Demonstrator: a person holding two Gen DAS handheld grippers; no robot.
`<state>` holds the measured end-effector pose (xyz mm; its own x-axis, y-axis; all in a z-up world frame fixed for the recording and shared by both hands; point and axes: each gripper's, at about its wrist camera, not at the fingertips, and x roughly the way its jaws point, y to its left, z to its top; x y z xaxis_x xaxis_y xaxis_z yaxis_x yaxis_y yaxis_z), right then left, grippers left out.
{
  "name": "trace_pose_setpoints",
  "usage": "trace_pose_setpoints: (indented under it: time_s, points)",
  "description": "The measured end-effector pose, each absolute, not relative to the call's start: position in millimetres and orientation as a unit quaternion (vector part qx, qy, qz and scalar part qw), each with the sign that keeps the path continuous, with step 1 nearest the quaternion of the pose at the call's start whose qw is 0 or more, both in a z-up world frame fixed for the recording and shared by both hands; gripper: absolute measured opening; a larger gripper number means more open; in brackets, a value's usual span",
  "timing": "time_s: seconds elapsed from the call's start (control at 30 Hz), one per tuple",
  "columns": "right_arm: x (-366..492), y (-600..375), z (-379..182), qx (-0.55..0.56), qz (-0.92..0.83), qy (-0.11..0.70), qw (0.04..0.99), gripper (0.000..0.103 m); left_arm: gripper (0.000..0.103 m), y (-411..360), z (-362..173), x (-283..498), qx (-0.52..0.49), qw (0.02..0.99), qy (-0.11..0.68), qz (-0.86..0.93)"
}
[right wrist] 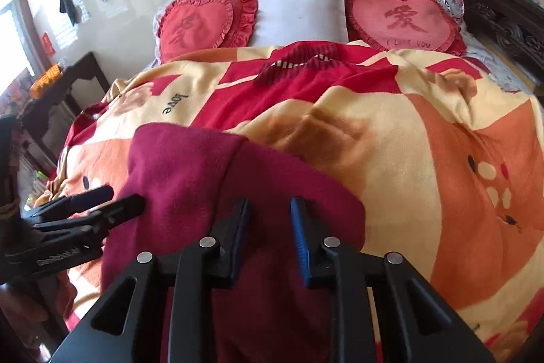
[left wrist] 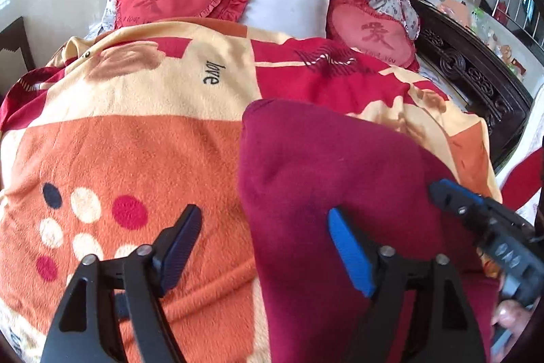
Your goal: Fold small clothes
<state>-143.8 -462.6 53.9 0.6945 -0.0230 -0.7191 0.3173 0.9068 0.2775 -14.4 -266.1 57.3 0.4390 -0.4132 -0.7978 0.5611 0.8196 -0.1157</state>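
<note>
Looking down both claws, I see the garment (left wrist: 326,165), a maroon piece, lying on the blanket (left wrist: 136,152) that covers the bed. It fills the lower right of the left view and the lower centre of the right view. Its far edge looks rounded and doubled over, and a seam or fold line runs down it in the right view, so I judge it partly folded already, though I cannot tell what kind of garment it is.

My left claw (left wrist: 265,247) is released, fingers wide apart: one finger sits over the blanket, the blue one over the maroon cloth, straddling its left edge. Nothing is between them. My right claw (right wrist: 270,240) is parted too, less widely, hovering above the middle of the garment near that seam; I see no cloth pinched in it. Each claw shows in the other's view, at the lower right of the left frame and the lower left of the right frame.

I take the step in hand to be picking grip points for the next fold. The next move calls for dropping each claw onto an edge, pinching only the top layers, then carrying them across evenly. The fleecy blanket may snag or come up with the cloth, so I would bite shallow.

Pillows (right wrist: 302,9) sit in the upper frame, well apart.
</note>
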Motion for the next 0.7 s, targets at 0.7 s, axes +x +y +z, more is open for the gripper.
trace_pose_setpoints:
  time_s: [0.7]
  points:
    - [-258, -412, 34, 0.180, -0.085, 0.419, 0.886, 0.009, 0.082, -227, 57, -123, 0.123, 0.811, 0.459, -0.341]
